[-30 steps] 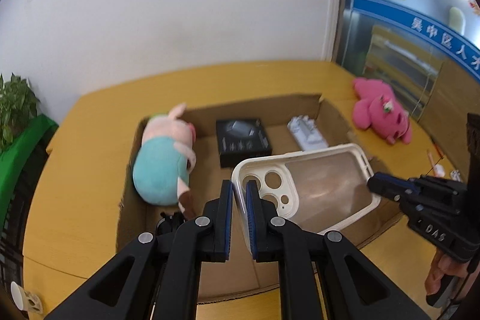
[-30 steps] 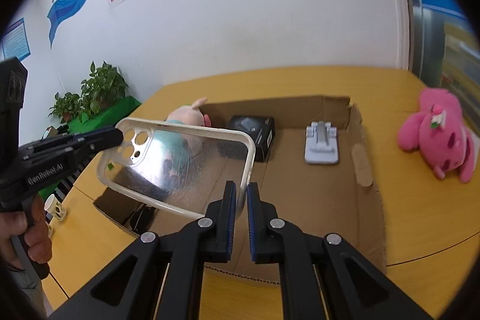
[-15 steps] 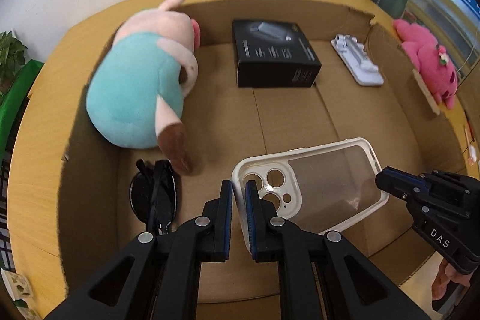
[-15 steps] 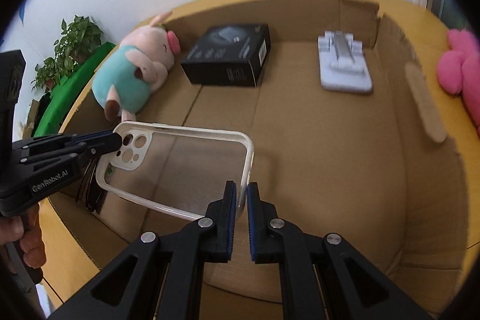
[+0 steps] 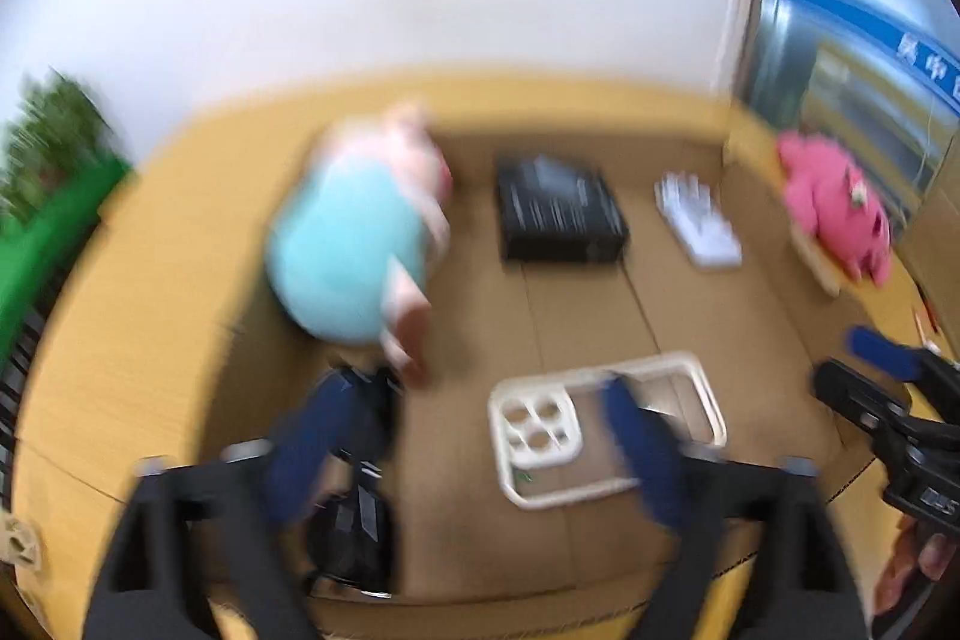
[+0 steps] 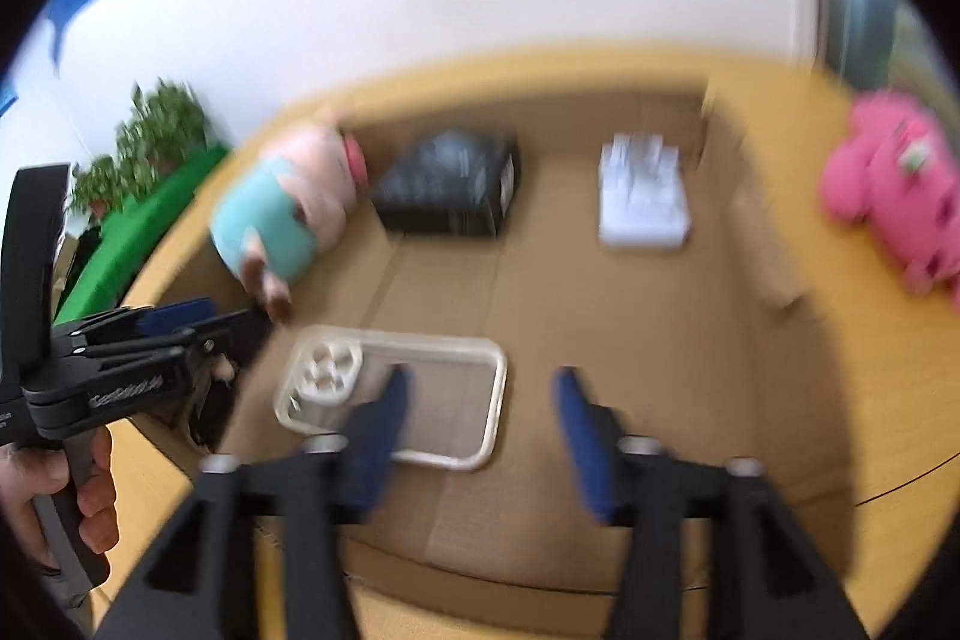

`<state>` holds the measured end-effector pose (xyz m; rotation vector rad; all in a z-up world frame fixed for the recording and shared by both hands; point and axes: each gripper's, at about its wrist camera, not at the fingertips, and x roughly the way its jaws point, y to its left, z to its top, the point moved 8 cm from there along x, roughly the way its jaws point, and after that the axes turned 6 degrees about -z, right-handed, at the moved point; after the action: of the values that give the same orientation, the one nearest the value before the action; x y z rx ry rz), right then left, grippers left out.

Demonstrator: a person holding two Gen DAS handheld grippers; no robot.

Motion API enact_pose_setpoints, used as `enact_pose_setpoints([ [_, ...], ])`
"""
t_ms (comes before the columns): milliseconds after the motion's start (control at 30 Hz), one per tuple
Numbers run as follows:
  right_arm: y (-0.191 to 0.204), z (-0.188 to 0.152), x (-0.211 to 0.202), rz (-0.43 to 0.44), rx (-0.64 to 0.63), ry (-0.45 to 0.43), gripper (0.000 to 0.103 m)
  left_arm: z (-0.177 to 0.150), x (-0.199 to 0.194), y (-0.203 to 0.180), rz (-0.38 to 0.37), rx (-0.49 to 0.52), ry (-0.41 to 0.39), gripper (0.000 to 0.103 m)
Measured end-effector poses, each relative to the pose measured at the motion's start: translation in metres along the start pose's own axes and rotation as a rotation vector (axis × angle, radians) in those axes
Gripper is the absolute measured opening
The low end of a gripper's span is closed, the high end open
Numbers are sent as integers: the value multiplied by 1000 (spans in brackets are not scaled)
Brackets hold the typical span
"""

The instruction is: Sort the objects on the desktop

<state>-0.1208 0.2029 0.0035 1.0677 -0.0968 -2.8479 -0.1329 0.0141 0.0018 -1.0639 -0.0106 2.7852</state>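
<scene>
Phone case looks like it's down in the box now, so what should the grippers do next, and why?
Probably lift both grippers clear and send one toward the pink plush, which lies on the table outside the cardboard box. The phone case lies flat on the box floor, and the left gripper and right gripper are both open, holding nothing.

Motion blur limits legibility. At the right edge of the left wrist view, the blue wall band [image 5: 927,52] carries white Chinese characters; "中" is readable. At lower right, the right tongs [image 5: 924,496] body shows a partial white marking, "D_S". All other print is unreadable.
</scene>
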Motion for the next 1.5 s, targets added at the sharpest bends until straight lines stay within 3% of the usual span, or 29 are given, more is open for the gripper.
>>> enact_pose_setpoints([
  [33,0,-2,-14,-29,-18,-82,83,-3,-15,0,22,13,-78,103],
  [67,2,-7,-26,-50,-45,-156,83,-8,-25,-1,26,28,-129,103],
  [133,2,-22,-30,-91,-58,-204,83,-26,-34,-4,39,60,-170,103],
  [233,1,-48,-16,-76,-22,-152,83,-51,-28,-2,96,75,-183,103],
  [300,3,-52,-25,-105,-48,-243,85,-63,-19,0,100,52,-172,103],
  [333,5,-53,-25,-109,-52,-250,85,-66,-23,3,82,19,-229,103],
  [533,6,-55,-22,-128,-69,-287,87,-70,-21,4,97,1,-303,103],
  [1500,6,-60,-21,-141,-65,-284,90,-69,-17,3,94,1,-300,103],
])
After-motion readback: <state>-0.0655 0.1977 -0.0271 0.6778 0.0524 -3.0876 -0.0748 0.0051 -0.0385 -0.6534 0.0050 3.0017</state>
